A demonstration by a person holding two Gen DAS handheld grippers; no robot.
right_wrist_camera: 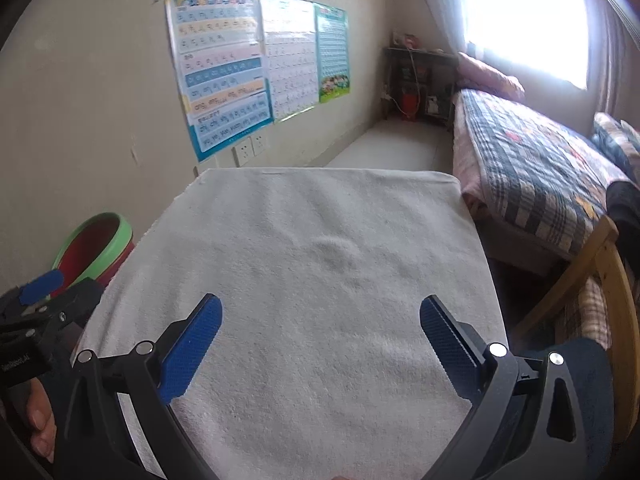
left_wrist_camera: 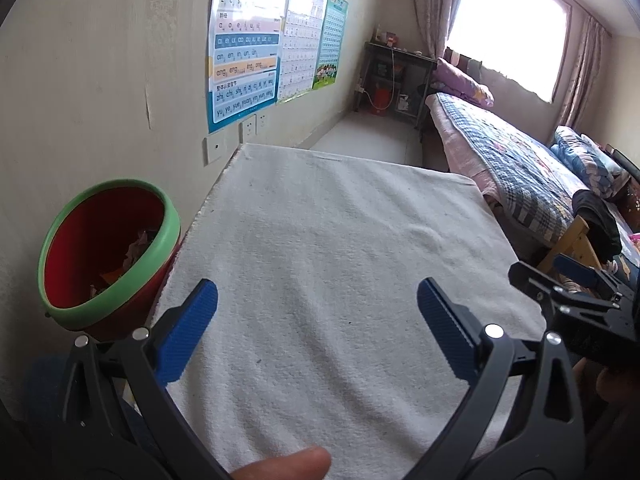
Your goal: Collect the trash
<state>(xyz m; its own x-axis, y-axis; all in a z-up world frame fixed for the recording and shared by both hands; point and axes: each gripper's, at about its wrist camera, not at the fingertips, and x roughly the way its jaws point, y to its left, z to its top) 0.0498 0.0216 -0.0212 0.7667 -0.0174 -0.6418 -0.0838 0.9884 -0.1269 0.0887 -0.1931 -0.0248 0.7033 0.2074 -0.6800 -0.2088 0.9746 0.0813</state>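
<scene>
A red bin with a green rim point(left_wrist_camera: 108, 248) stands at the left edge of the table, against the wall. It holds crumpled paper scraps point(left_wrist_camera: 132, 256). The bin also shows in the right wrist view point(right_wrist_camera: 96, 244). My left gripper point(left_wrist_camera: 318, 300) is open and empty above the white towel-covered table point(left_wrist_camera: 320, 220), to the right of the bin. My right gripper point(right_wrist_camera: 320, 316) is open and empty over the same towel point(right_wrist_camera: 312, 240). No loose trash shows on the towel. The right gripper's body appears at the right edge of the left wrist view point(left_wrist_camera: 576, 304).
Posters point(left_wrist_camera: 244, 52) and wall sockets point(left_wrist_camera: 250, 126) are on the wall beyond the table. A bed with a plaid quilt point(left_wrist_camera: 516, 164) lies to the right. A wooden chair point(right_wrist_camera: 600, 280) stands by the table's right side. A dark shelf point(left_wrist_camera: 396, 76) sits in the far corner.
</scene>
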